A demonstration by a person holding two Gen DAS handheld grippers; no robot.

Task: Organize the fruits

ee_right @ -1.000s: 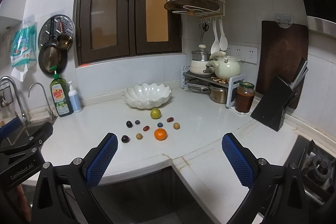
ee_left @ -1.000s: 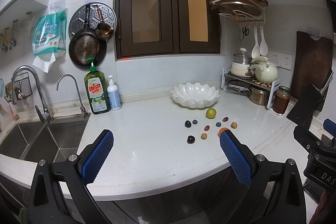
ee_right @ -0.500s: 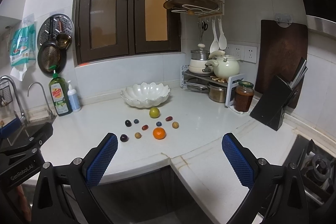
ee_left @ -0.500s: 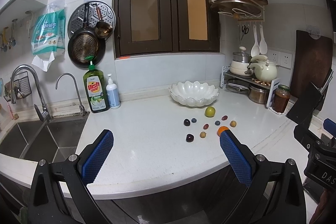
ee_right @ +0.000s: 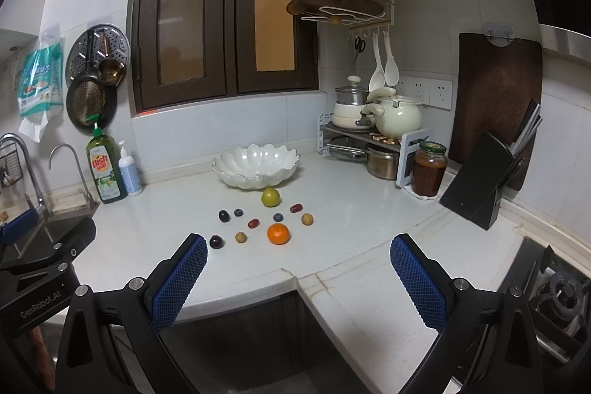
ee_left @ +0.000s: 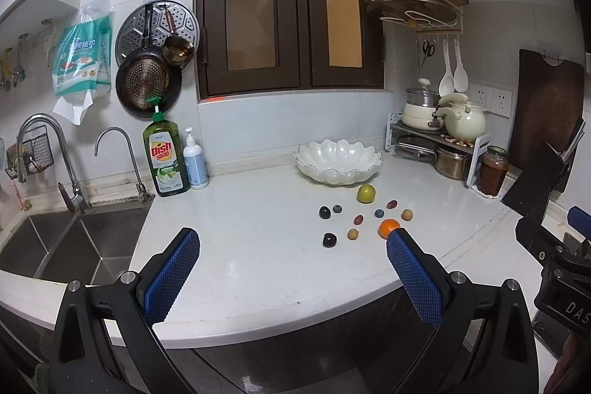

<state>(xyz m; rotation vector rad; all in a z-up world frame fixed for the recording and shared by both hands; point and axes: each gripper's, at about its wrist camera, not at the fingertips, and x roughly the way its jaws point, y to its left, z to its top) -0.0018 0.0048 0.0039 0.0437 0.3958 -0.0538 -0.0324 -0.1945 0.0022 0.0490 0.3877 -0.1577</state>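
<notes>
Several small fruits lie on the white counter (ee_right: 351, 220) in front of a white scalloped bowl (ee_right: 256, 165): an orange mandarin (ee_right: 277, 233), a green lime (ee_right: 270, 197), dark plums (ee_right: 224, 215), blueberries (ee_right: 278, 217) and small brown and red fruits. The bowl (ee_left: 337, 162), lime (ee_left: 365, 193) and mandarin (ee_left: 388, 227) also show in the left wrist view. My left gripper (ee_left: 291, 261) is open and empty, held off the counter's front edge. My right gripper (ee_right: 297, 264) is open and empty, also short of the fruits.
A sink (ee_left: 55, 239) with taps lies at the left, with a dish soap bottle (ee_left: 165, 157) and pump bottle (ee_left: 194, 159) beside it. A pot rack (ee_right: 373, 139), sauce jar (ee_right: 428, 168), knife block (ee_right: 487, 180) and stove (ee_right: 554, 294) stand at the right.
Both views have shifted very slightly; the fruits and bowl sit a touch lower-left in frame. Both grippers stay open and empty.
</notes>
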